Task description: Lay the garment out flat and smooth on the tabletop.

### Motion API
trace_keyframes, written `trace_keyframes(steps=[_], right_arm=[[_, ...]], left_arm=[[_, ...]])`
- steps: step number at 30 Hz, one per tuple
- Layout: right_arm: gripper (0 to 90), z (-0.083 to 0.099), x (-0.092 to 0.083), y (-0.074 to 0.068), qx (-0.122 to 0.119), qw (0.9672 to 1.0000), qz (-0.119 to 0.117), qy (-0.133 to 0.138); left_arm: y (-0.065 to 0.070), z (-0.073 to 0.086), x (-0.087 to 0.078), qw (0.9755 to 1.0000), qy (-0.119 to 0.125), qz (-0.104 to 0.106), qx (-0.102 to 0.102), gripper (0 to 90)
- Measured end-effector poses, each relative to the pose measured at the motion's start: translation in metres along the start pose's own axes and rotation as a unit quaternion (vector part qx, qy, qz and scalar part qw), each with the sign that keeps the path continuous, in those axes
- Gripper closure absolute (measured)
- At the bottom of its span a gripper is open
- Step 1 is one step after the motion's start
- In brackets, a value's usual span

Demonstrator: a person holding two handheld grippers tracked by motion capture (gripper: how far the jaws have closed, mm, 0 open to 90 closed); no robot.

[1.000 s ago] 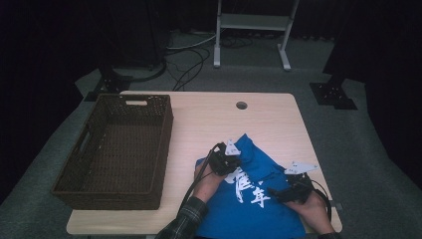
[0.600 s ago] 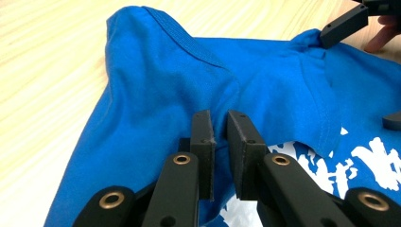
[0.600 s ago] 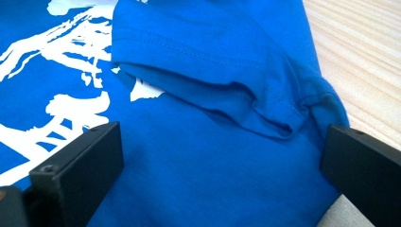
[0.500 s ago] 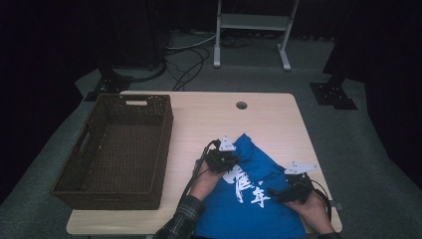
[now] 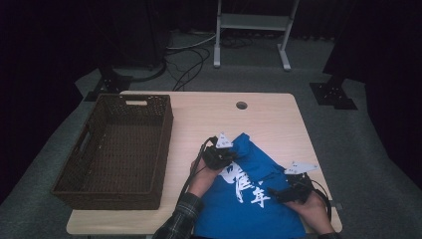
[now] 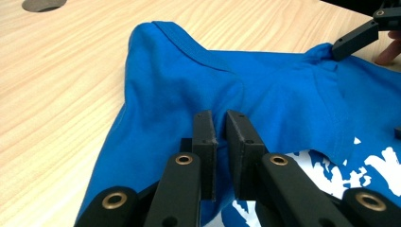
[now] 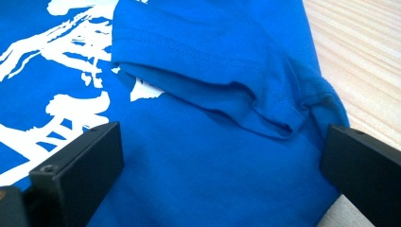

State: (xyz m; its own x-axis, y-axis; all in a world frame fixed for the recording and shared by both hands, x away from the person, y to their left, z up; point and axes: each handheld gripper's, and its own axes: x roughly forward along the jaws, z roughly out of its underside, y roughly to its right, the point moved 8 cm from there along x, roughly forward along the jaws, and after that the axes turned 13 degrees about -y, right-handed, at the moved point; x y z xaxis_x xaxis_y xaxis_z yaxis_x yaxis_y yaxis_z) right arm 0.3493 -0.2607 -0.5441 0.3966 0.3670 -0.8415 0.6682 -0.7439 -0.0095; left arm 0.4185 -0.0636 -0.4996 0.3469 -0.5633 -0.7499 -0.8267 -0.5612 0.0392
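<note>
Change: left gripper [image 5: 226, 155] nudged slightly up-table with its pinched cloth.
Left jaws: pressed together on blue T-shirt [image 5: 251, 199] fold.
Right gripper [image 5: 278, 192]: jaws spread wide over folded sleeve.
T-shirt location: table [image 5: 199, 114] near edge, right of wicker basket [image 5: 117, 149].

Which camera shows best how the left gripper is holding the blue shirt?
The left gripper view: the left gripper is nearly shut, pinching a fold of the blue shirt. The high view shows it small; the right gripper view shows more shirt.
</note>
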Motion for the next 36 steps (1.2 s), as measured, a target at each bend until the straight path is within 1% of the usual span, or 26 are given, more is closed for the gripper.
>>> trace_keyframes(steps=[4,10,12,18,23,28,36], right_arm=[[0.0,0.0,0.0,0.0,0.0,1.0,0.0,0.0],[0.0,0.0,0.0,0.0,0.0,1.0,0.0,0.0],[0.0,0.0,0.0,0.0,0.0,1.0,0.0,0.0],[0.0,0.0,0.0,0.0,-0.001,1.0,0.001,0.0],[0.0,0.0,0.0,0.0,-0.001,1.0,0.001,0.0],[0.0,0.0,0.0,0.0,-0.001,1.0,0.001,0.0],[0.0,0.0,0.0,0.0,0.0,1.0,0.0,0.0]], left_arm=[[-0.003,0.001,-0.001,1.0,-0.001,0.0,-0.001,82.5],[-0.009,0.001,-0.003,0.9999,0.011,0.004,-0.013,82.6],[-0.011,0.0,-0.003,0.9999,0.003,0.005,-0.014,82.6],[-0.021,-0.007,-0.008,0.9998,0.008,-0.002,-0.019,82.5],[-0.029,-0.009,-0.01,0.9996,0.012,-0.006,-0.024,82.5],[-0.034,-0.011,-0.01,0.9995,0.014,-0.008,-0.027,82.5],[-0.043,-0.01,-0.01,0.9989,0.025,-0.01,-0.038,82.6]])
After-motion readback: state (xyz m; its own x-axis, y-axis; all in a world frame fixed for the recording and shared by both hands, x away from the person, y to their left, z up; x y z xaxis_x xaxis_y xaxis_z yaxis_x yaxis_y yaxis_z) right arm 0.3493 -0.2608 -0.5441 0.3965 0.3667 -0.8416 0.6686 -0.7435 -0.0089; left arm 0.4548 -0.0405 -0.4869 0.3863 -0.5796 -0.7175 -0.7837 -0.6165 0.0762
